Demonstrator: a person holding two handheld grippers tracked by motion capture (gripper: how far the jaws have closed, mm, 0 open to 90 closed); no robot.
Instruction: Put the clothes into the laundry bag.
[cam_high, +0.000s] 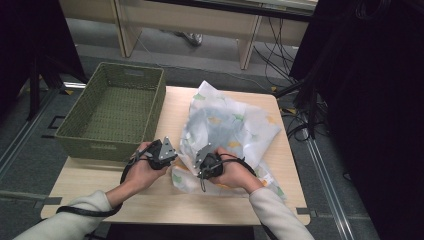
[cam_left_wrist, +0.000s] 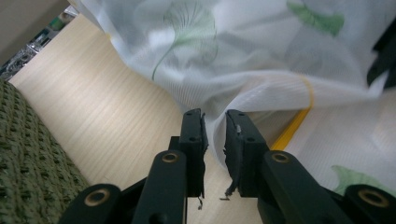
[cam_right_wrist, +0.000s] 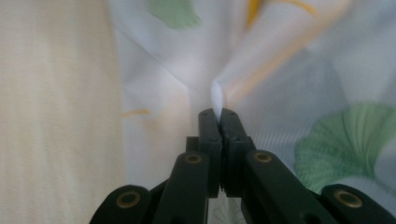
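While I sit at the table (cam_high: 100, 185), I hold one pair of tongs in each hand. My left tongs (cam_left_wrist: 215, 123) have their jaws a little apart, and a fold of the cloth (cam_left_wrist: 261, 56) hangs down into the gap between them. They do not squeeze it. My right tongs (cam_right_wrist: 218, 116) are pressed together, and they pinch a small peak of the cloth (cam_right_wrist: 299, 93) right at their tips.

From above, the cloth (cam_high: 230, 125) lies crumpled on the right half of the table. It is thin and white, with green leaves and yellow bits on it. Its near edge is by my hands, and one corner hangs over the right side of the table. My left tongs (cam_high: 167, 152) are at the left edge of the cloth. My right tongs (cam_high: 202, 159) are just beside them, on the cloth. My two hands are close together at the front of the table.

A green basket (cam_high: 117, 107) stands on the left part of the table, just beside the cloth. I see its woven wall (cam_left_wrist: 28, 158) next to my left tongs too.
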